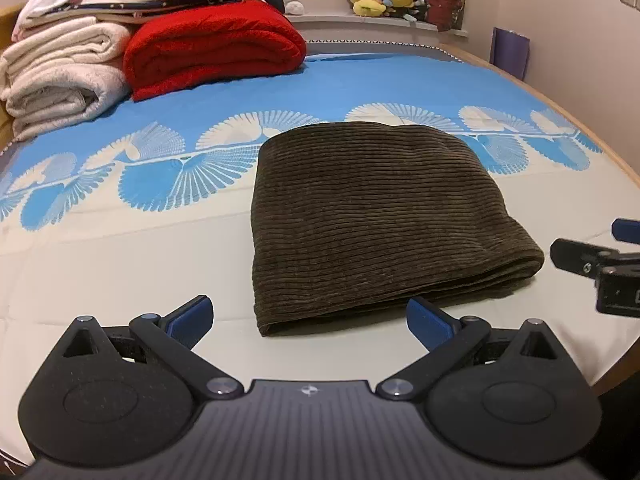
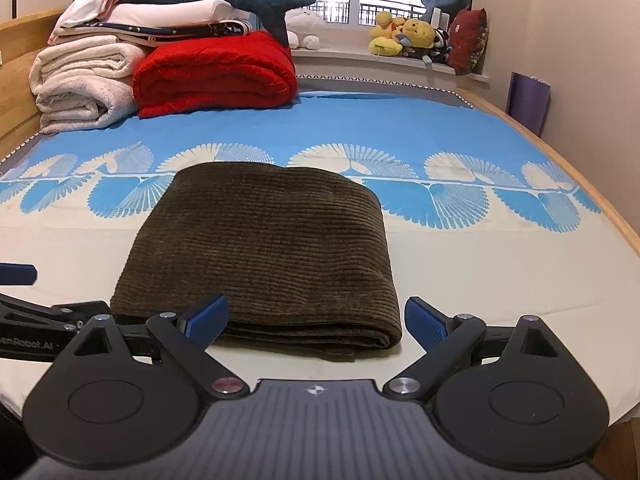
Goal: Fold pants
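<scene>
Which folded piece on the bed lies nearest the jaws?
The dark olive corduroy pants, alone just ahead of both open grippers; the red blanket and cream blankets sit stacked far back.

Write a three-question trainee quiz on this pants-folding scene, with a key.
1. True or false: the left gripper is clamped on the brown corduroy pants.
2. Which lies beside the pile of pale folded blankets at the far end of the bed? A) red blanket B) green towel C) black jacket
3. Fill in: the pants lie in a ____ bundle, its layered edges facing the right gripper.

Key:
1. False; both grippers are open and empty.
2. A, the red blanket.
3. Folded.
</scene>
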A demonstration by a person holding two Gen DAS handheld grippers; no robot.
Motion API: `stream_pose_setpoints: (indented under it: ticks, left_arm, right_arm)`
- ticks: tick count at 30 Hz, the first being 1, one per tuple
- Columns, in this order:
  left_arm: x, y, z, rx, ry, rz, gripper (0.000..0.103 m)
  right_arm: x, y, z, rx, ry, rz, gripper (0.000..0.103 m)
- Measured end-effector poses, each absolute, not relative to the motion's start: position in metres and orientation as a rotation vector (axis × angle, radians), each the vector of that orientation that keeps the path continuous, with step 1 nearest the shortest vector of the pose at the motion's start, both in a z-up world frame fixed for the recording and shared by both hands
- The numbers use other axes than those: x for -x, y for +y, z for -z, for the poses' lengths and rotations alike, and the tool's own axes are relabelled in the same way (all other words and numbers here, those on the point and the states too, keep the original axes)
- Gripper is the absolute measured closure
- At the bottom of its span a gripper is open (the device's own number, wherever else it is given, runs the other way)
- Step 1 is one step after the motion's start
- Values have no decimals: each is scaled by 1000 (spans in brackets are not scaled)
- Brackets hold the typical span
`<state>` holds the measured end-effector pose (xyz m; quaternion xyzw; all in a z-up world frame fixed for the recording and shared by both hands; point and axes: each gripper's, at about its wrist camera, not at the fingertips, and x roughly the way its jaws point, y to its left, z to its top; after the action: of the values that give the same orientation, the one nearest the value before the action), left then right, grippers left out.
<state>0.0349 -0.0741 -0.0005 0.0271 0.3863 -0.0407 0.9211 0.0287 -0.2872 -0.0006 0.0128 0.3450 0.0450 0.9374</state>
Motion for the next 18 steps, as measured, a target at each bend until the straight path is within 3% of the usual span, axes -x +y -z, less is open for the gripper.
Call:
stream_pose_setpoints:
  ticks: [18]
  left_arm:
    - [-36, -72, 2, -30, 811, 95, 0]
  right_arm:
    - [-29, -286, 3, -21, 716, -104, 8]
